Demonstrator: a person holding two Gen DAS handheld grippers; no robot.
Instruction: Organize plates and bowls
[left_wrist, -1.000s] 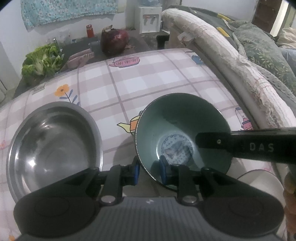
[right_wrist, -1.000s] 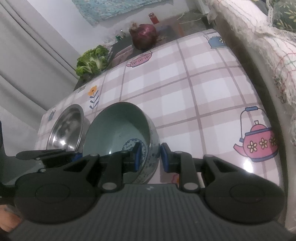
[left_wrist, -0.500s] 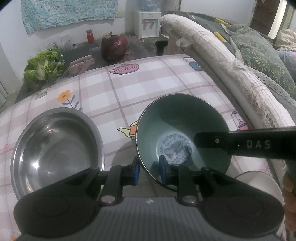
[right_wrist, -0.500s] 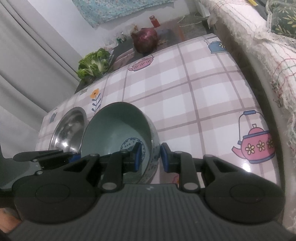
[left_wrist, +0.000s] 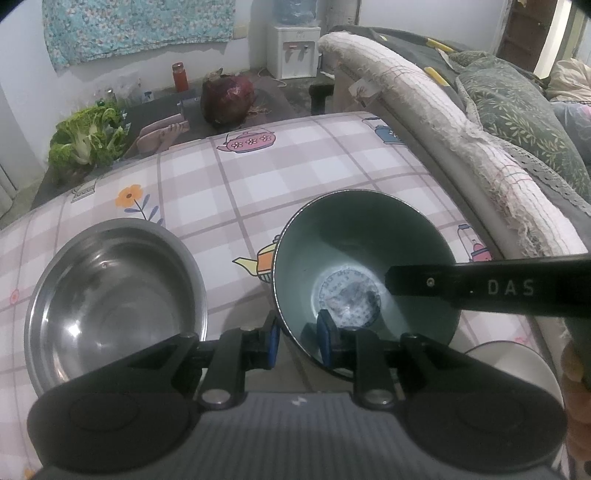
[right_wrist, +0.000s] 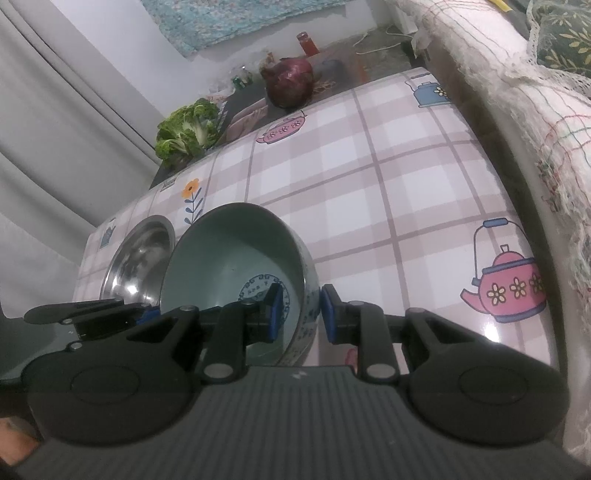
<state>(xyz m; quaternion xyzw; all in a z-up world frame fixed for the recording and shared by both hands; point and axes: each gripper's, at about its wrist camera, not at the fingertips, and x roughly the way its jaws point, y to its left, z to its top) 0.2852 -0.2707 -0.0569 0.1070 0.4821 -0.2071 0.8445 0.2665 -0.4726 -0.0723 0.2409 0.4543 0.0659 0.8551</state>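
Observation:
A green enamel bowl (left_wrist: 354, 240) with a blue pattern on its bottom is held over the checked tablecloth (left_wrist: 295, 166) by both grippers. My left gripper (left_wrist: 299, 343) is shut on the bowl's near rim, one blue pad outside and one inside. My right gripper (right_wrist: 301, 314) is shut on the opposite wall of the same bowl (right_wrist: 229, 258); its black finger (left_wrist: 480, 288) reaches in from the right in the left wrist view. A wide steel bowl (left_wrist: 110, 295) sits on the cloth just left of the green one.
A white dish (left_wrist: 513, 369) lies at the near right corner, partly hidden. Leafy greens (left_wrist: 86, 144) and a red cabbage (left_wrist: 227, 99) sit beyond the far edge. A padded sofa arm (left_wrist: 443, 129) runs along the right side.
The table and steel bowl have slid slightly down in the left wrist view. Both grips on the green bowl are unchanged.

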